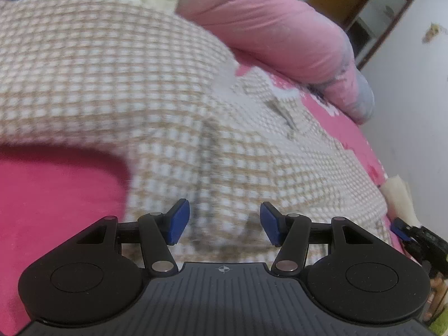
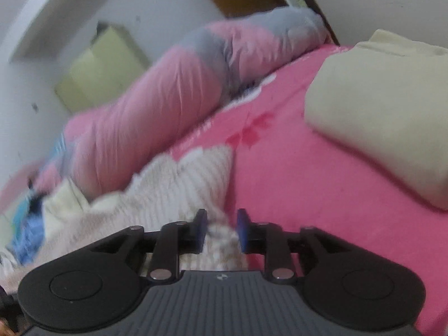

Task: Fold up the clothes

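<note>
I've got the beige-and-white checked woven garment (image 1: 156, 89) spread on the pink bedsheet (image 1: 50, 196), directly under my left gripper (image 1: 224, 221), jaws half apart, empty. My right gripper (image 2: 222, 231) sits narrow over its blurred edge (image 2: 173, 184), seemingly not pinching.

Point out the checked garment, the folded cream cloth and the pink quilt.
checked garment (image 1: 117, 64), left wrist view, its broad flat panel.
folded cream cloth (image 2: 386, 112), right wrist view, top face.
pink quilt (image 2: 145, 123), right wrist view, middle of the roll.
</note>
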A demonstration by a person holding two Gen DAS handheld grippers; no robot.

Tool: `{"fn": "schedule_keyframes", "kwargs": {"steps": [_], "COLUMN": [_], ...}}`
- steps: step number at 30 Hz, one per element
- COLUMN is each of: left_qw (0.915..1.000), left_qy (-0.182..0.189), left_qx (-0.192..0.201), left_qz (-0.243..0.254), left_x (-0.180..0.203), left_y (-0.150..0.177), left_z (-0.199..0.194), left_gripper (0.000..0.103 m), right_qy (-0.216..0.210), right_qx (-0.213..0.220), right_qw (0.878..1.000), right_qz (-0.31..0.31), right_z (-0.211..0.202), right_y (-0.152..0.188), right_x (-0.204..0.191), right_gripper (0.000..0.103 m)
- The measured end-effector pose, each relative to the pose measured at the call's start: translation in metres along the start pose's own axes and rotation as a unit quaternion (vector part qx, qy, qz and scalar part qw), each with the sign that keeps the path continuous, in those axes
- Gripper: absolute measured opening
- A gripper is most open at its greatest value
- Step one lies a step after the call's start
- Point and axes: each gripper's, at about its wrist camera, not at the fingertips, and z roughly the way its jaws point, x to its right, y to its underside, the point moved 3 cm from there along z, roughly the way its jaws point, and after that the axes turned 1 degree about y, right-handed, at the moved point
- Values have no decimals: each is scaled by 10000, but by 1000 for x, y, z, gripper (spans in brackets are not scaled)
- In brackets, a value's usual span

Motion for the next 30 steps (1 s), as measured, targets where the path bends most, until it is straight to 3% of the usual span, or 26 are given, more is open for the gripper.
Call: {"fn": "schedule_keyframes", "kwargs": {"steps": [5,11,16,18,19,23,30], "left_qw": [9972,9985,9985,9977,9969,9943,9848], "left_qy": [-334,-326,-508,-607,-699,-851,-1006], "left_qx": [-42,-113,80,195,265,560,1286], "left_qz": [665,431,198,208,260,319,593], "left_x": [23,17,21,24,26,35,51], "left_y": [3,-3,-6,-6,-7,-13,-53], "left_z": [10,21,29,32,32,21,-16], "left_gripper": [57,57,59,51,38,14,9], "right_qy": [97,67,-94,-140,-152,-175,-234], "right_qx": [-146,-185,-154,-145,-141,-131,-89], "right_qw": [9998,9998,9995,9992,9991,9990,9989], "right_qz": [-66,38,275,346,367,401,386], "right_z": [17,30,30,30,30,30,31], "right_y": [5,10,12,13,13,13,14], "right_x": [-6,-5,3,5,6,8,7], "right_gripper": [26,25,25,25,25,25,24]}}
